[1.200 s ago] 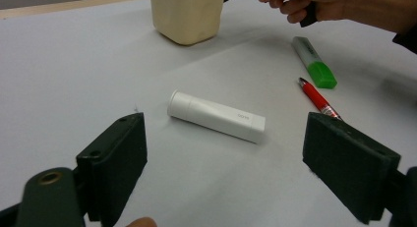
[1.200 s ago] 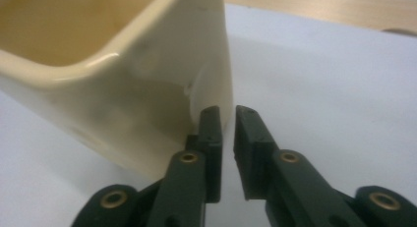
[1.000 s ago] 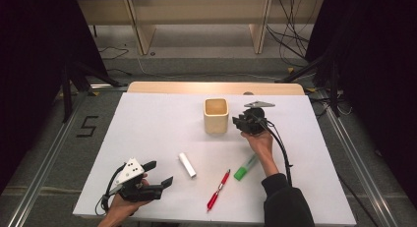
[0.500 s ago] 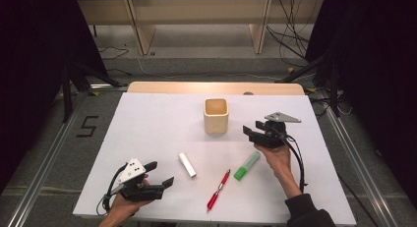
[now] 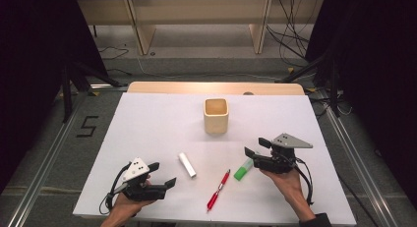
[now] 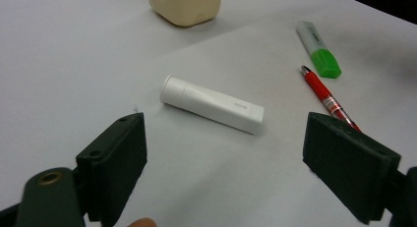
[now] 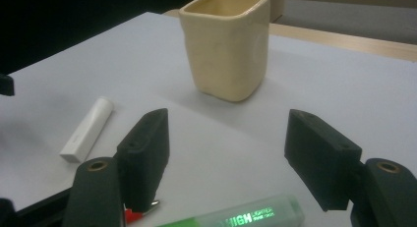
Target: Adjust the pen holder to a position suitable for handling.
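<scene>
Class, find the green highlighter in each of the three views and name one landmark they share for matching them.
High view: the green highlighter lies right of centre on the white table, just in front of the right tool.
Left gripper view: upper right, beside the red pen.
Right gripper view: along the bottom edge, its printed side up.
Shared landmark: the cream square cup, beyond the highlighter in every view.

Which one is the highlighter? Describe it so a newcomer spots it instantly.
On the white table, look below the cream cup, near the right gripper. The highlighter is the stubby green-capped one; the red pen is slimmer, the tube all white.
</scene>
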